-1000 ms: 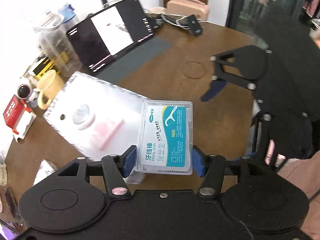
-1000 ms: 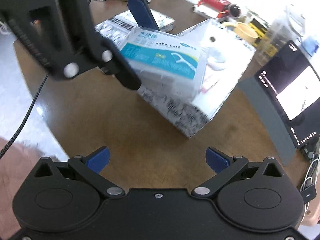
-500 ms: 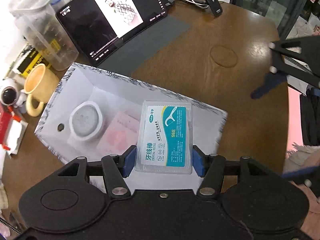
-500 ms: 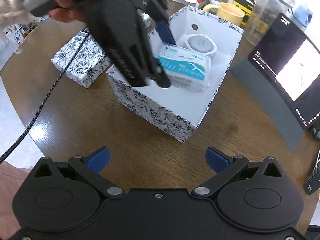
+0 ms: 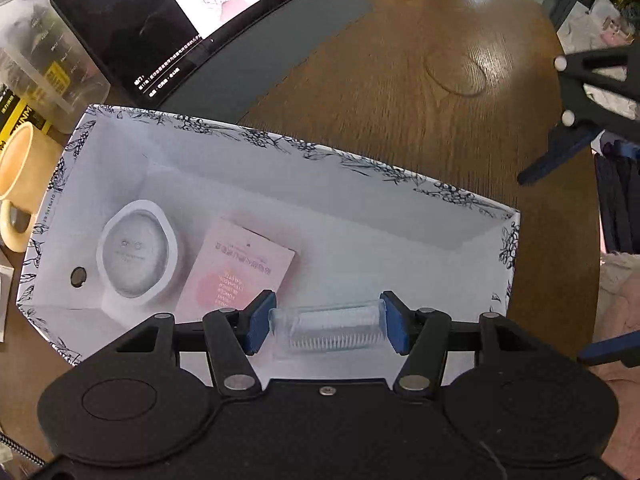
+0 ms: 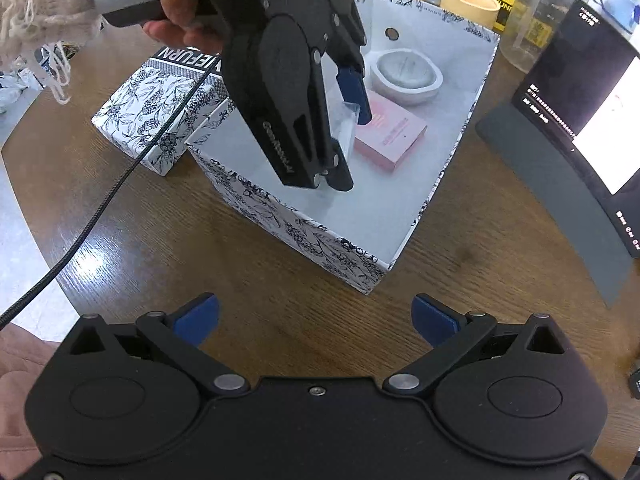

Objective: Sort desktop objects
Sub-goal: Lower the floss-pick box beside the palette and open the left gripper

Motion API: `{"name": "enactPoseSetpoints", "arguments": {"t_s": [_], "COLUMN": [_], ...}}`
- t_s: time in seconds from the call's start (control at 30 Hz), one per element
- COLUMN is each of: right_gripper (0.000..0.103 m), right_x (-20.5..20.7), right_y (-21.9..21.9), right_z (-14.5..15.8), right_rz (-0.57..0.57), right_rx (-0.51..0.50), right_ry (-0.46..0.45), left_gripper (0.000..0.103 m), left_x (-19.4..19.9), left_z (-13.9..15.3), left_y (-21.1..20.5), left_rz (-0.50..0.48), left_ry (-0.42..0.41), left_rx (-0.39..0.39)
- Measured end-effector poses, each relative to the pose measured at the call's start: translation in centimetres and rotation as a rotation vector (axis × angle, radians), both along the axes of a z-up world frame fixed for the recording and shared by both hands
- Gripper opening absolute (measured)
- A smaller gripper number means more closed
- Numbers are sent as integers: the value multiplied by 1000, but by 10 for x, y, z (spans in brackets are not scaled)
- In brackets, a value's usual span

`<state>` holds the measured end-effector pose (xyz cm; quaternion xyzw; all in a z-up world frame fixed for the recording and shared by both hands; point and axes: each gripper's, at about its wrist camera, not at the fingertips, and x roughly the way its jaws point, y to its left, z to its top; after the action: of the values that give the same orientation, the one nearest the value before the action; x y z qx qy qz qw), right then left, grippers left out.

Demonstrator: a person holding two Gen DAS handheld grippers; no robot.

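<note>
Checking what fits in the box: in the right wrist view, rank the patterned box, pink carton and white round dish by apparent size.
1. Patterned box, clearly largest.
2. Pink carton and white round dish look alike; the dish sits farther away, so no ranking.

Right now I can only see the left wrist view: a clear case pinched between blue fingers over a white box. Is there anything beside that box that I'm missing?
Observer: Yes. A smaller floral-patterned box sits right beside the open box, on the side away from the tablet.
Operator: Is the other tool carrying something?
Observer: No. The right gripper has its fingers spread wide, with only bare table between them.
Operator: Who holds the one with the clear case?
Observer: A hand wraps the grey handle of the left gripper, with a frayed knitted sleeve at the wrist. The clear case hangs inside the open box's rim.
</note>
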<state>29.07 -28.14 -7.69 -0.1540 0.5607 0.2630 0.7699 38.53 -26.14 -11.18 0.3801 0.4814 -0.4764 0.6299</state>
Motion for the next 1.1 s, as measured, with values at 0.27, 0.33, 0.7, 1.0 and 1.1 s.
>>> {"name": "enactPoseSetpoints", "arguments": {"t_s": [0.27,0.33,0.7,1.0,1.1], "right_gripper": [103,103,103,103,103], "right_x": [3,2,-2,-5,-5], "right_y": [-1,0,-4,-8,-8], "right_z": [-1,0,5,7,6], "right_rz": [5,10,11,4,8], "right_rx": [14,18,33,30,27], "right_ry": [6,2,-14,-18,-17], "left_gripper": [57,57,56,56,56], "left_x": [-16,-16,-23,-26,-30], "left_z": [-1,-1,6,27,12], "left_y": [7,6,6,-18,-19], "left_rz": [-61,-50,4,4,0], "left_ry": [-20,-13,-43,-26,-25], "left_rx": [95,126,158,21,59]}}
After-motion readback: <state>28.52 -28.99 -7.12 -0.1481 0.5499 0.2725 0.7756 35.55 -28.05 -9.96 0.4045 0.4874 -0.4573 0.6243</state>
